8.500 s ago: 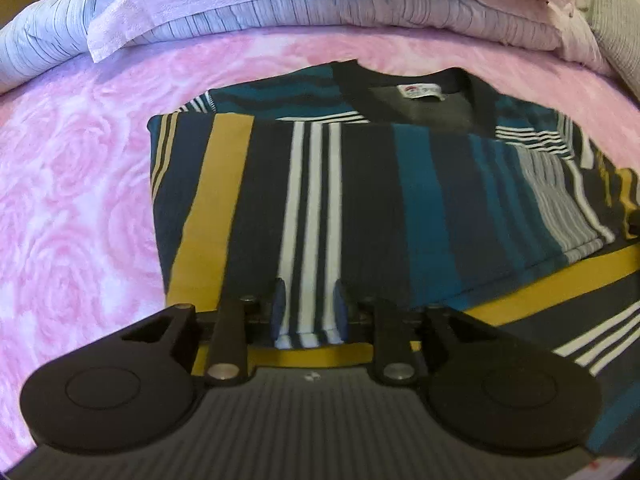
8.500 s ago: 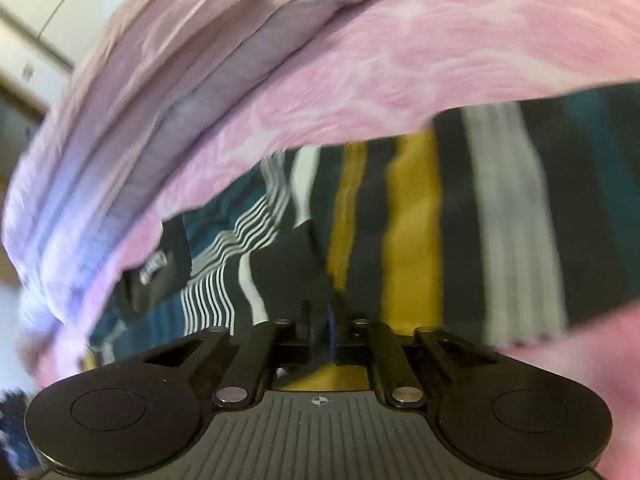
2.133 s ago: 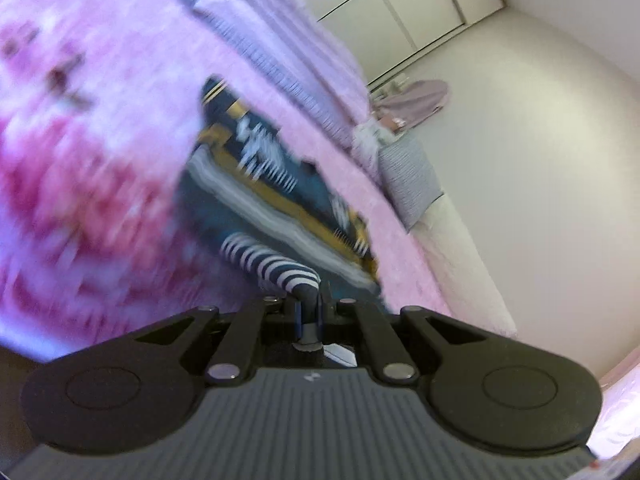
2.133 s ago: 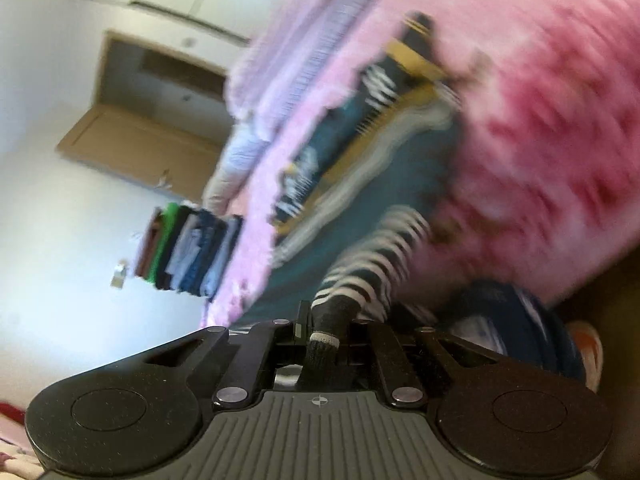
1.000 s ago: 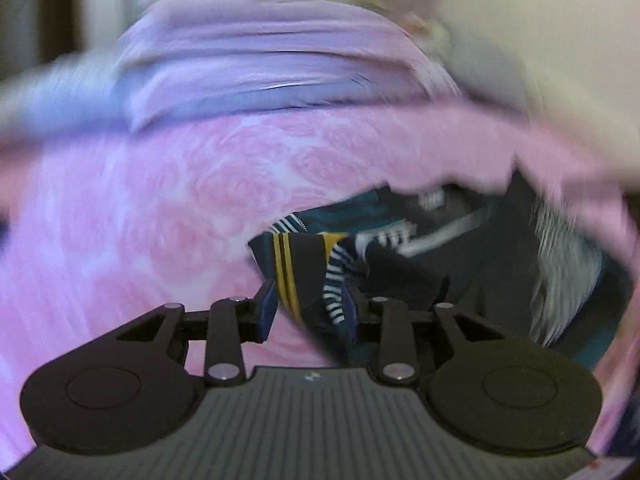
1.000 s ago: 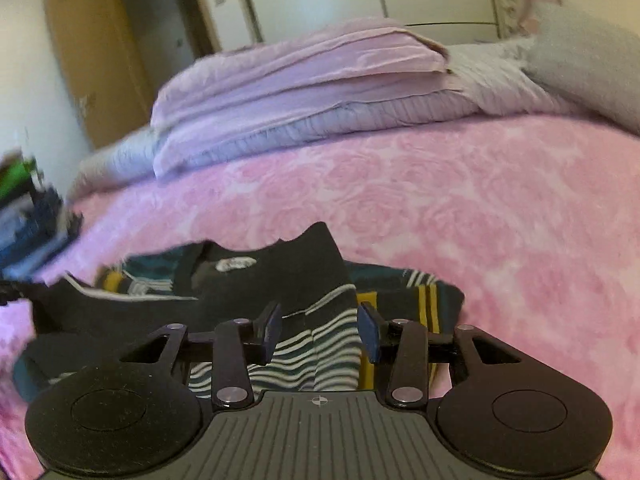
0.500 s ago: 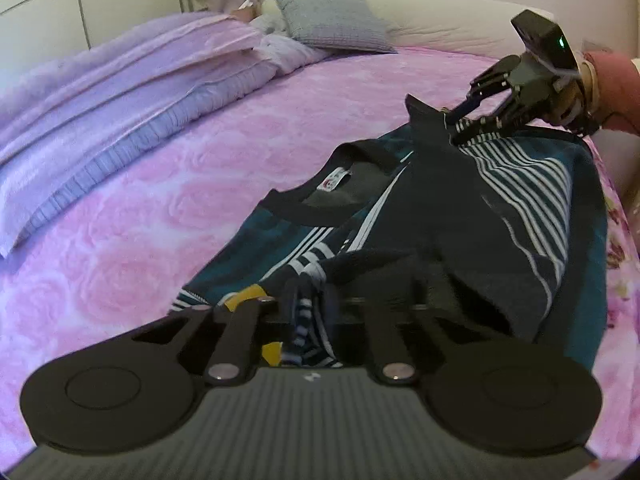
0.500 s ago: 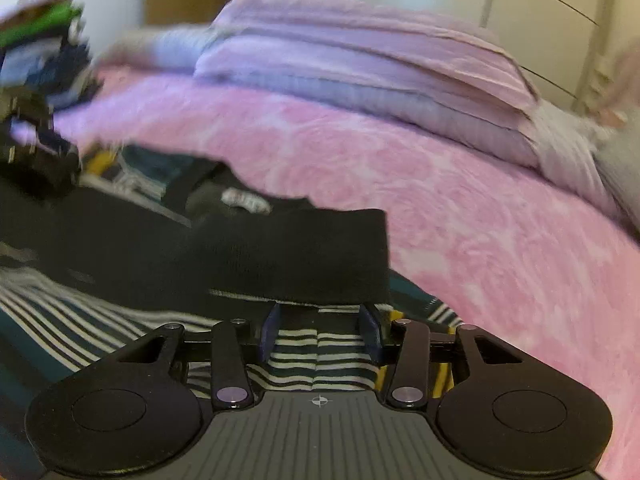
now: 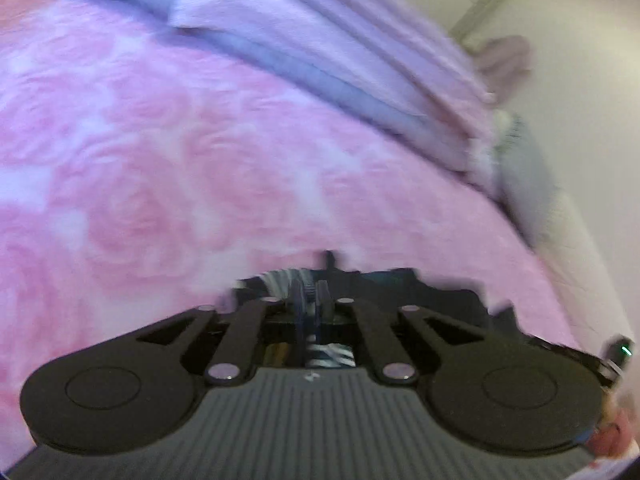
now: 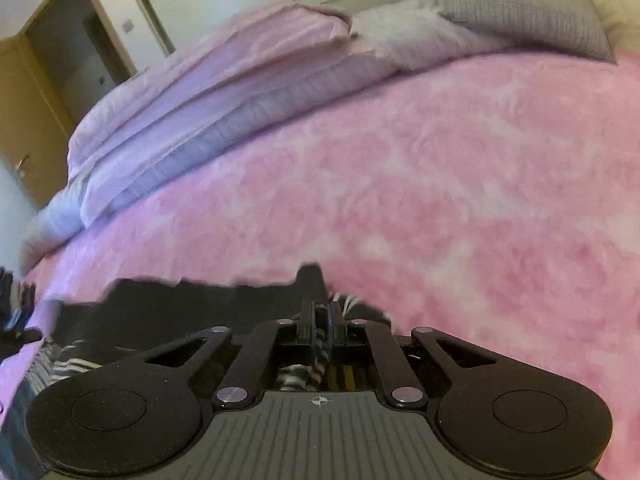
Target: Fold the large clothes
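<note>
The striped shirt (image 10: 168,300) is held over the pink bed (image 10: 460,184): left gripper (image 9: 310,296) and right gripper (image 10: 319,316) jaws are clamped on its fabric; folded blankets (image 10: 224,92) at 11 o'clock.

Open pink bedspread (image 10: 460,184) ahead; folded quilts (image 10: 224,92) beyond
</note>
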Available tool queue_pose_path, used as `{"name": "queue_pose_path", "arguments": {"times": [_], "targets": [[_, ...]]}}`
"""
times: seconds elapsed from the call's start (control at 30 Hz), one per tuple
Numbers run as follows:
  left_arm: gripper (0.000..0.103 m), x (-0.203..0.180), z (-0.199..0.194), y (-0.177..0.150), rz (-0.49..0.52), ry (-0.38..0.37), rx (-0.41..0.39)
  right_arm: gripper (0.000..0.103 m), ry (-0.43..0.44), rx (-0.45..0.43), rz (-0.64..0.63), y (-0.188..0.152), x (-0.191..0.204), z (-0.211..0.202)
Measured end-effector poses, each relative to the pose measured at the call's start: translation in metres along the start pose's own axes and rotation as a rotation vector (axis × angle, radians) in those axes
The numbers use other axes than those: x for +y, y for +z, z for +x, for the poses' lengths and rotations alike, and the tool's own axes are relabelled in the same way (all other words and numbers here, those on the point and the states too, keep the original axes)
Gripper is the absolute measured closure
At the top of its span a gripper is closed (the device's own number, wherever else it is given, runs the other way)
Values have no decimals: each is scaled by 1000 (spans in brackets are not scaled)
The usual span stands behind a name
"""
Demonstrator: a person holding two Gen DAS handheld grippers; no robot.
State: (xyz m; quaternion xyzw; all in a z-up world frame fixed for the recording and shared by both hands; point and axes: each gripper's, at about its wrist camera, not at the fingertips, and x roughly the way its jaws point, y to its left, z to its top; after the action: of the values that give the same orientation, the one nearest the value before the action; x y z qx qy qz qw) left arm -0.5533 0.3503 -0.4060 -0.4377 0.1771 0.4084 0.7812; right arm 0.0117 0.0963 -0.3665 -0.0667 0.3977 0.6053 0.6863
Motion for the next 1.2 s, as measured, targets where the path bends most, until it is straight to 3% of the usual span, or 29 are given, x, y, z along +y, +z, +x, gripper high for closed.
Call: {"name": "queue_pose_path", "arguments": {"times": [0.03,0.07,0.1,0.13,0.17,0.23,0.33,0.37,0.4,0.43,0.53,0.6,0.67,0.83,0.9,0.97,1.0,1.03,1.13,1.2], "targets": [[98,1,-1,0,-3,-18,1,94,17,-11,22,0,-2,-3],[95,-1,-5,0,17,-43,-11,77,45,-9,57,0,-5,-4],[84,-4,-8,1,43,-49,-22,64,90,-5,100,2,-10,-5],[73,-9,-10,1,80,-61,-31,43,121,-11,132,3,-13,-6],[69,-16,-11,1,117,-83,-31,41,140,-28,154,5,-14,-7],[61,-30,-2,1,194,-88,-1,41,152,-46,143,12,-11,-2],[65,-50,23,-7,328,10,54,42,133,-17,79,18,0,13],[67,-56,29,-11,384,51,64,57,129,-8,56,17,4,16],[84,-61,33,-16,438,62,61,73,115,-3,27,16,8,19],[98,-64,33,-21,486,64,51,98,90,-2,-14,14,13,20],[98,-71,15,-30,560,58,-70,99,127,-76,-83,13,21,3],[98,-66,-1,-24,531,55,-163,99,141,-150,-99,17,23,-13],[98,-57,-9,-16,474,48,-207,99,139,-194,-79,23,20,-20],[95,-39,7,-14,397,114,-206,99,44,-178,-75,28,23,6],[94,-36,22,-19,386,174,-144,98,0,-84,-79,24,25,26],[88,-31,35,-27,380,239,-85,90,-20,54,-69,18,24,42],[85,-29,30,-30,364,245,-98,86,-47,46,-61,14,24,36],[83,-29,19,-33,336,235,-115,74,-55,20,-45,10,24,22],[75,-26,-25,-45,256,179,-114,45,14,-59,-3,-13,17,-45],[67,-26,-59,-64,214,132,-110,42,50,-72,12,-33,14,-88]]}}
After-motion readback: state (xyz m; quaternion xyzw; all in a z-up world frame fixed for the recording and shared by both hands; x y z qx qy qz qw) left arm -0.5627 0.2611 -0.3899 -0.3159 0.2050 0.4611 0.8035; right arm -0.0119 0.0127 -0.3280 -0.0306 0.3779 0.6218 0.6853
